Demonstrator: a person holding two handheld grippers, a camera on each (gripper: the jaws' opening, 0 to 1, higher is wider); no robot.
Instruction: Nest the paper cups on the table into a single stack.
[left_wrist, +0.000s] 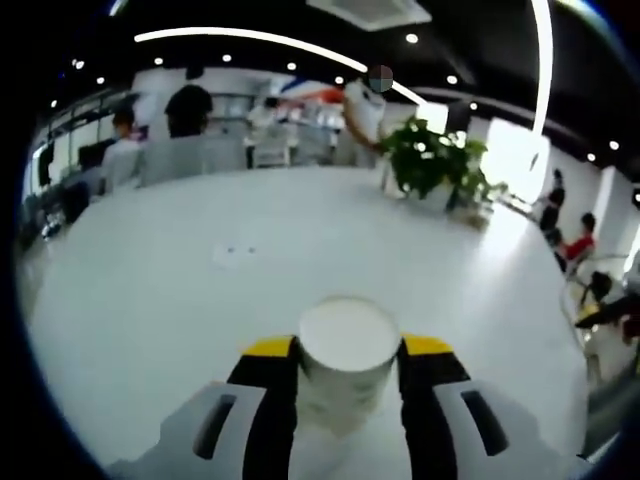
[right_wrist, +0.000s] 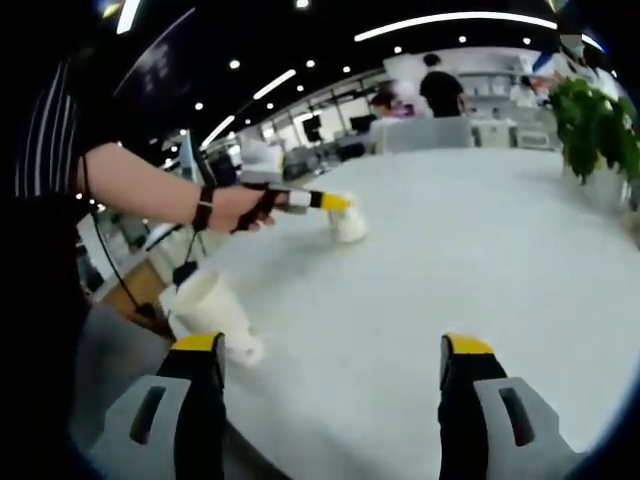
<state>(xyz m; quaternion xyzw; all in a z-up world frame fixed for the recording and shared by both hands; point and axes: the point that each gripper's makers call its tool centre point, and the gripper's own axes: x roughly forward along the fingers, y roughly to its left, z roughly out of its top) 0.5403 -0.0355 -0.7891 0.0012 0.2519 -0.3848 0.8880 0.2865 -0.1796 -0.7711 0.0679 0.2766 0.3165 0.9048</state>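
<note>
In the left gripper view, my left gripper (left_wrist: 348, 348) is shut on a white paper cup (left_wrist: 348, 365), its yellow-tipped jaws pressing the cup's sides just above the white table (left_wrist: 180, 300). The cup's mouth faces the camera. The right gripper view shows that same left gripper (right_wrist: 340, 203), held by a person's hand (right_wrist: 240, 208), with the cup (right_wrist: 348, 226) hanging over the table. My right gripper (right_wrist: 333, 346) is open with nothing between its jaws. Another white paper cup (right_wrist: 212, 308) lies tilted on the table near its left edge, just beyond my right gripper's left jaw.
A potted plant (left_wrist: 432, 160) stands at the far side of the table (right_wrist: 480, 250), also at the right of the right gripper view (right_wrist: 595, 125). Beyond the table are people, chairs and desks. The table's near left edge (right_wrist: 150, 330) runs close to the lying cup.
</note>
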